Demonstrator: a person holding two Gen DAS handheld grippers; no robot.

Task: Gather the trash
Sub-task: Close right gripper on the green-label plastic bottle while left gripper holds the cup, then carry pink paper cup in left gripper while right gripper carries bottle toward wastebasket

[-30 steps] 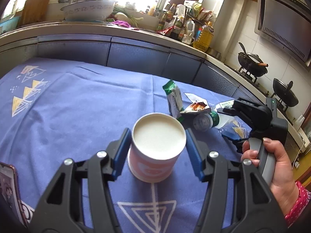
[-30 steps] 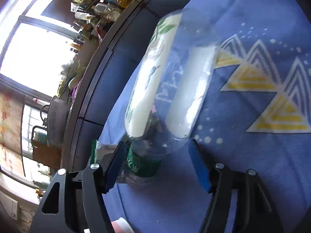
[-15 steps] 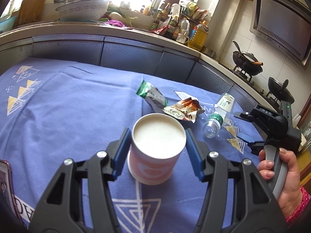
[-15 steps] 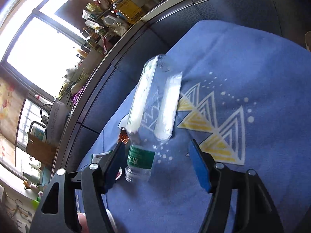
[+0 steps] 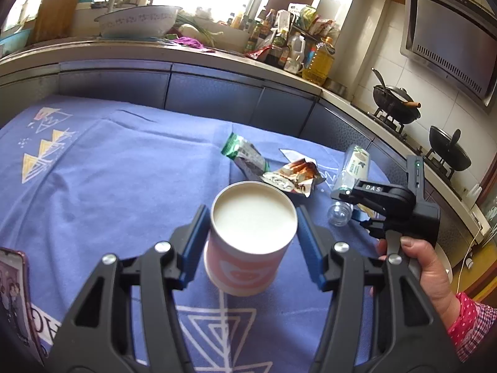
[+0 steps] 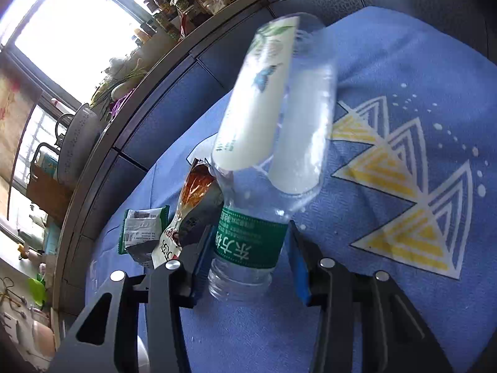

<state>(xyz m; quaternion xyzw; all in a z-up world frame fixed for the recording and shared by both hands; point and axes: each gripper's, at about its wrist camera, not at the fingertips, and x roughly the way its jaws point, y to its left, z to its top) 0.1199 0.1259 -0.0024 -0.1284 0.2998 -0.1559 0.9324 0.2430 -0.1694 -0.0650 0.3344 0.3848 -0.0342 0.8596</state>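
Observation:
My left gripper (image 5: 251, 214) is shut on a pink paper cup (image 5: 245, 267) with a white inside, held over the blue cloth (image 5: 124, 171). A clear plastic bottle (image 6: 248, 242) with a green neck label lies on the cloth, mouth toward me. My right gripper (image 6: 250, 233) straddles its neck and its jaws are closing. The left pad touches the label and a thin gap shows at the right pad. In the left wrist view the bottle (image 5: 354, 168) lies under the black housing (image 5: 397, 202) of that gripper. A green wrapper (image 5: 245, 155) and an orange-silver wrapper (image 5: 295, 174) lie beside it.
A phone (image 5: 12, 295) lies at the cloth's near left edge. Behind the table runs a counter (image 5: 186, 52) with a large bowl (image 5: 136, 20), oil bottles and jars. Two woks (image 5: 394, 99) stand on the stove at the right. A person's hand (image 5: 425, 267) grips the right tool.
The right gripper drew back from the bottle, then came forward again around its neck, rolled, with narrower jaws. The left gripper kept the cup in place.

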